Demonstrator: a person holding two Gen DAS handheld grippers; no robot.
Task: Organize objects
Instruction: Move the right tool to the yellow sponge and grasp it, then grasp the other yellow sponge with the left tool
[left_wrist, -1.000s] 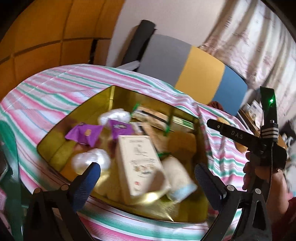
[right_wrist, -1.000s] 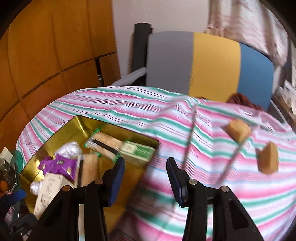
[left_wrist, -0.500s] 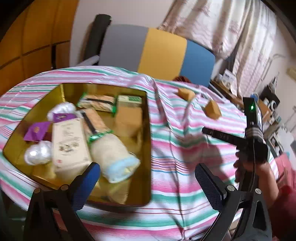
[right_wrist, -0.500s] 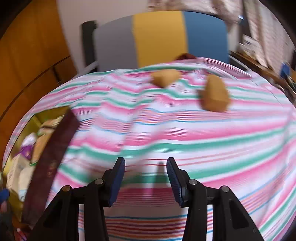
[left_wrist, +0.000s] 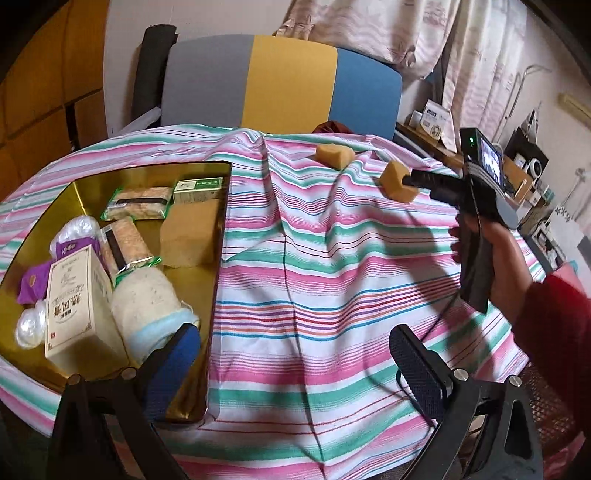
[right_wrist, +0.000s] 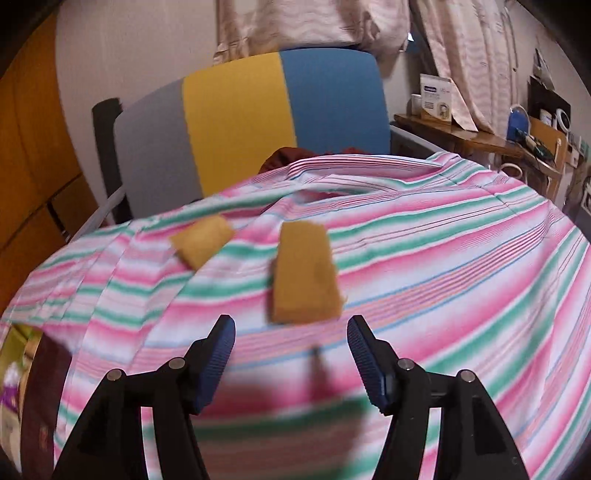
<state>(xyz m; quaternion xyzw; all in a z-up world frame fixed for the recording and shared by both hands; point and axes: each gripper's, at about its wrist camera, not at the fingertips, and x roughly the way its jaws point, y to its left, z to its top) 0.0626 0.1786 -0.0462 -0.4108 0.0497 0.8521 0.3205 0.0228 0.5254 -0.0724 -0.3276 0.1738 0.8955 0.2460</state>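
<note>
A gold tray (left_wrist: 218, 258) at the left of the striped table holds a cream box (left_wrist: 75, 299), a rolled towel (left_wrist: 147, 306), a tan sponge (left_wrist: 190, 236), wrapped snacks and a green box (left_wrist: 197, 186). Two more tan sponges lie on the cloth: a far one (left_wrist: 332, 155) (right_wrist: 201, 240) and a nearer one (left_wrist: 397, 182) (right_wrist: 303, 273). My left gripper (left_wrist: 291, 365) is open and empty over the tray's near right corner. My right gripper (right_wrist: 290, 349) is open and empty, just short of the nearer sponge; it also shows in the left wrist view (left_wrist: 436, 181).
A grey, yellow and blue chair back (left_wrist: 280, 81) stands behind the table. A wooden shelf with clutter (right_wrist: 480, 136) is at the right. A thin black cable (left_wrist: 291, 295) runs across the wrinkled cloth. Wooden panels are at the left.
Both grippers swung right, away from the tray. My right gripper has moved toward the two sponges and opened wider, and now the nearer sponge lies just ahead of its fingers.
</note>
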